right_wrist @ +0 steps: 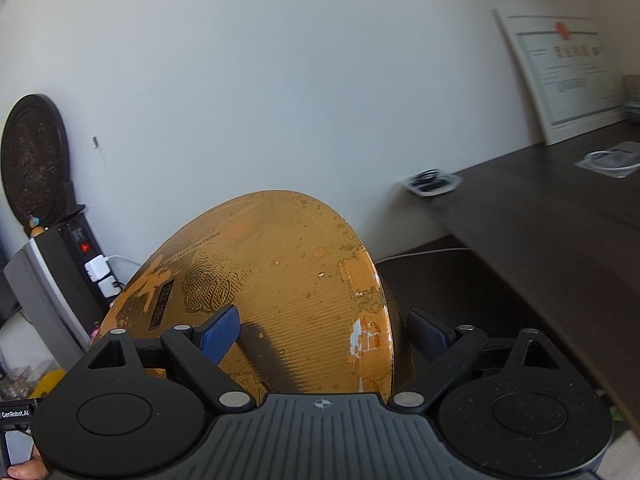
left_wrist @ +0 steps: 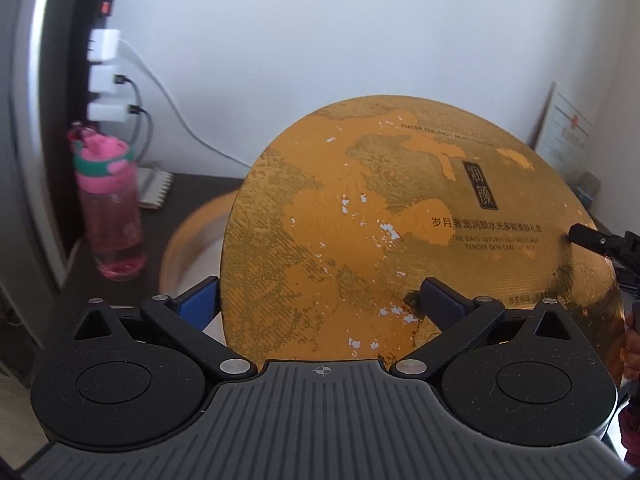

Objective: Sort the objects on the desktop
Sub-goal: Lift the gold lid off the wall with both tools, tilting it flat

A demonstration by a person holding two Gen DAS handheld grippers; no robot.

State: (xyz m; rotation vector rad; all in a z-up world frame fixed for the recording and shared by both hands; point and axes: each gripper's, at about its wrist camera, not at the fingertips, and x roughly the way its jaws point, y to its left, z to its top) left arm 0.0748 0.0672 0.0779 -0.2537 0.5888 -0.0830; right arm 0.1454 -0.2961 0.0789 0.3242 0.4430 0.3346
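Observation:
A round golden box lid (left_wrist: 380,208) with worn print is tilted up on edge, off its round white-lined base (left_wrist: 188,240), which lies behind it at the left. My left gripper (left_wrist: 320,292) straddles the lid's lower left rim with its jaws wide: one blue pad behind the edge, the other on the printed face. My right gripper (right_wrist: 324,328) straddles the opposite rim of the lid (right_wrist: 280,280), one pad on the face and one past the rim. In the left wrist view a right fingertip (left_wrist: 588,236) rests on the lid's face. Both grippers hold the lid.
A pink water bottle (left_wrist: 112,208) stands left of the base, below a power strip with white chargers (left_wrist: 104,60) and beside a spiral notebook (left_wrist: 154,188). On the right, a dark desk (right_wrist: 540,220) carries a framed certificate (right_wrist: 568,68), a small black tray (right_wrist: 432,184) and a bagged cable (right_wrist: 612,158).

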